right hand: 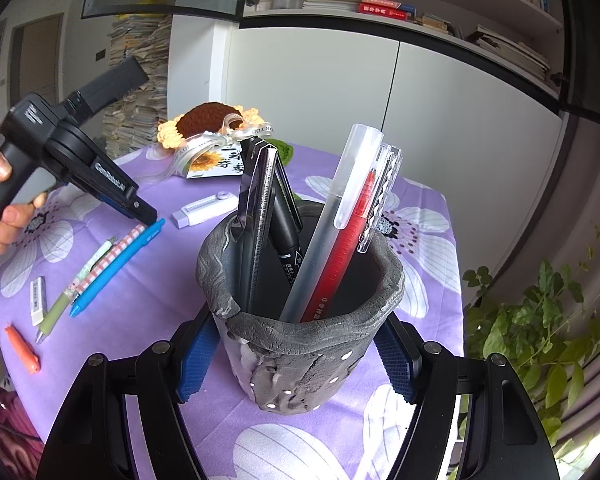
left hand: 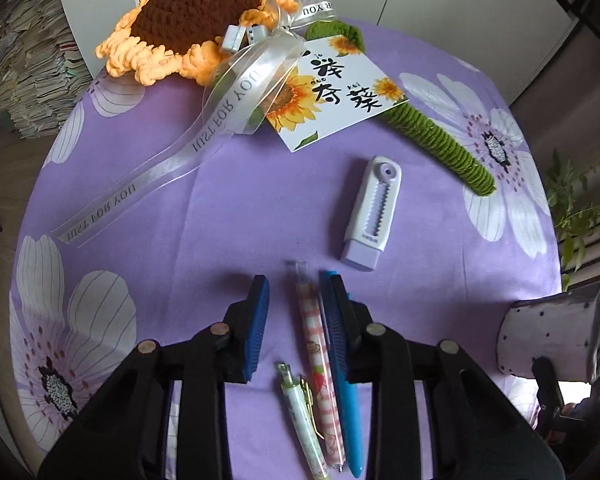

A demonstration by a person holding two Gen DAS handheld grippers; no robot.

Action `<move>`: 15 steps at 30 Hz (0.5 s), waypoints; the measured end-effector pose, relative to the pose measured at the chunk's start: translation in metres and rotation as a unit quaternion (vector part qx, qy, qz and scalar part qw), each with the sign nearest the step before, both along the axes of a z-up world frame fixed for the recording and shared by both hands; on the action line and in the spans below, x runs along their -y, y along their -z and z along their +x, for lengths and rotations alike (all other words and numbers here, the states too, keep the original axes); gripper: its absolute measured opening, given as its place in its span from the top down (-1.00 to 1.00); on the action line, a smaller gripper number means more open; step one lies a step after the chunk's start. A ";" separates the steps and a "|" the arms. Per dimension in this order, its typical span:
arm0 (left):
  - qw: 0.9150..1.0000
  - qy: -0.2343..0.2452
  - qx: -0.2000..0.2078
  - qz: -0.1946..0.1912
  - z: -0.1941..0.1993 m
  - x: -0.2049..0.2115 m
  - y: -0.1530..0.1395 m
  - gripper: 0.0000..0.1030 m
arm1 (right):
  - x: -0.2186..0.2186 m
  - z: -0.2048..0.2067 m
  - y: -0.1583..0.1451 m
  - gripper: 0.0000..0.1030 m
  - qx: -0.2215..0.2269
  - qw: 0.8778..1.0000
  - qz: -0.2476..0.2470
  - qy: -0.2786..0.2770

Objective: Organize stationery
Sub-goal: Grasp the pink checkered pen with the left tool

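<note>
Three pens lie side by side on the purple cloth: a blue pen (left hand: 346,400), a pink checked pen (left hand: 320,364) and a pale green pen (left hand: 302,416). My left gripper (left hand: 302,320) is open just above them, its jaws either side of the pink pen, the right finger over the blue pen. It also shows in the right wrist view (right hand: 149,218). My right gripper (right hand: 295,354) is shut on a grey pen holder (right hand: 300,344) holding several pens and rulers. A white correction tape (left hand: 370,212) lies beyond the pens.
A crochet sunflower (left hand: 187,20) with ribbon and card (left hand: 328,92) lies at the table's far side. A white eraser (right hand: 38,294) and an orange item (right hand: 21,348) lie near the table's left edge. A plant (right hand: 540,320) stands at the right.
</note>
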State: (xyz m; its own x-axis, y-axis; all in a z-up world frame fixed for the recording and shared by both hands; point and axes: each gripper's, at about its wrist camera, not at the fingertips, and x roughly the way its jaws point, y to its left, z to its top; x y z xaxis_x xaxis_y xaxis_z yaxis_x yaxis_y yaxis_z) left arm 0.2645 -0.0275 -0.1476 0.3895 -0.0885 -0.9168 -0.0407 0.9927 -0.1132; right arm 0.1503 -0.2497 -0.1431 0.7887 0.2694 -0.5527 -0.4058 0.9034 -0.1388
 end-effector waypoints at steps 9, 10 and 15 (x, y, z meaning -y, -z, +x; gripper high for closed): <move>1.000 0.020 -0.013 0.001 -0.003 0.013 0.008 0.81 | 0.000 0.000 0.000 -0.41 0.000 1.000 0.000 0.000; 1.000 0.019 -0.014 0.001 -0.003 0.014 0.008 0.82 | 0.000 0.000 0.000 -0.41 0.000 1.000 0.000 0.000; 1.000 0.020 -0.012 0.010 -0.001 0.021 0.009 0.82 | 0.000 0.000 0.000 -0.41 0.000 1.000 0.000 0.000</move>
